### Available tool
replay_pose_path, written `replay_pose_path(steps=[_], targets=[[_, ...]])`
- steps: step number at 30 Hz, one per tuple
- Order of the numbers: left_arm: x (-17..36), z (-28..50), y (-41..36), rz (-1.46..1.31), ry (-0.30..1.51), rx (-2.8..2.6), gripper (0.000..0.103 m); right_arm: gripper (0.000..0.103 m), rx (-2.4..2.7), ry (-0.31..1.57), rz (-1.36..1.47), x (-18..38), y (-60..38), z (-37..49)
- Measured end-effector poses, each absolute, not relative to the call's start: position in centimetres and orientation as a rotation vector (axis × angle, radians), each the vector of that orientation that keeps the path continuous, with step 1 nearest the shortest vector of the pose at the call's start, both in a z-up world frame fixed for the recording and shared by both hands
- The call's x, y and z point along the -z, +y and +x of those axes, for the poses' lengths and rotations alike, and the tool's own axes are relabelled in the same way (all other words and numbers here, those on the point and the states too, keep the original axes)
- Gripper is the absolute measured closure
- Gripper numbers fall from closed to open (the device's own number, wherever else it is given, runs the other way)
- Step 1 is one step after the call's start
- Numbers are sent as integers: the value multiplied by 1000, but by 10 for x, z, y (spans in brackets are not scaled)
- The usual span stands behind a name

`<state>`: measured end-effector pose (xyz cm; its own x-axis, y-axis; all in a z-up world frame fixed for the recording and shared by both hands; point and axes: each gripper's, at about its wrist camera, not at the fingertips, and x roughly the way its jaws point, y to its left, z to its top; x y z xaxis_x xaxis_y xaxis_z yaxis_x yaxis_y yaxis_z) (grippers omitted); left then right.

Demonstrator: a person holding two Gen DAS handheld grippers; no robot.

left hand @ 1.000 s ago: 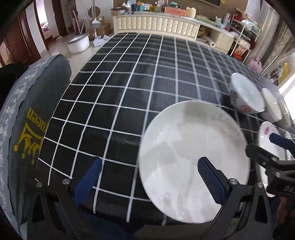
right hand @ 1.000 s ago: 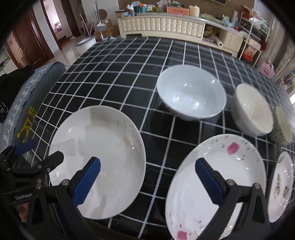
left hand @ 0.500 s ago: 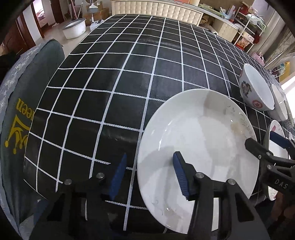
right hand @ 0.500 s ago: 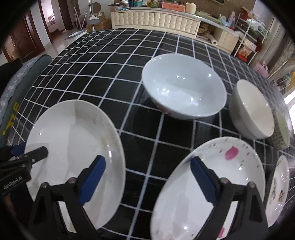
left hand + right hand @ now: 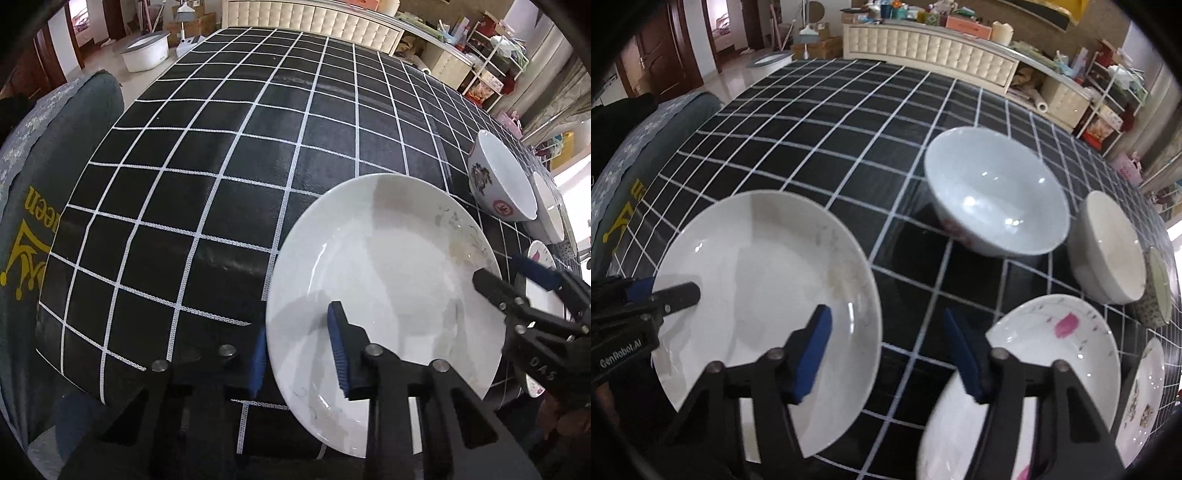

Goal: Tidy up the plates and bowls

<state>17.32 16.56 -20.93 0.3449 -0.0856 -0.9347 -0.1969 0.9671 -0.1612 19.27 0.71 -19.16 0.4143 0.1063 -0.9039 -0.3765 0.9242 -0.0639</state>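
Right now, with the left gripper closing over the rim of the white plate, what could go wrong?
The left gripper straddles only the near rim of the white plate; a shallow bite on glazed china could slip once lifted. The right gripper hangs open between that plate and the pink-flecked plate, so a swing could knock either. The large white bowl stands close behind.

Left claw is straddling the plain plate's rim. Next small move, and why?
Probably finish closing the left claw on the plain white ceramic plate, then lift slightly. One blue pad sits over the plate's inside, the other just outside its near-left rim, a gap remaining. The plate appears flat on the black grid tablecloth. The right claw hangs open, holding nothing.
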Motion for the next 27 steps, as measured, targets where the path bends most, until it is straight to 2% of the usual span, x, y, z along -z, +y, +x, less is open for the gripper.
replay_pose_path(steps=[6,9,20,27], targets=[[209,173,169,-278,1205,-74,78,56,-359,1164,-222,201,5,193],[209,172,168,-259,1202,-74,79,68,-401,1180,-188,201,7,193],[203,168,154,-187,1206,-101,79,68,-339,1192,-133,200,6,189],[184,168,147,-187,1173,-95,79,68,-316,1151,-128,180,2,188]])
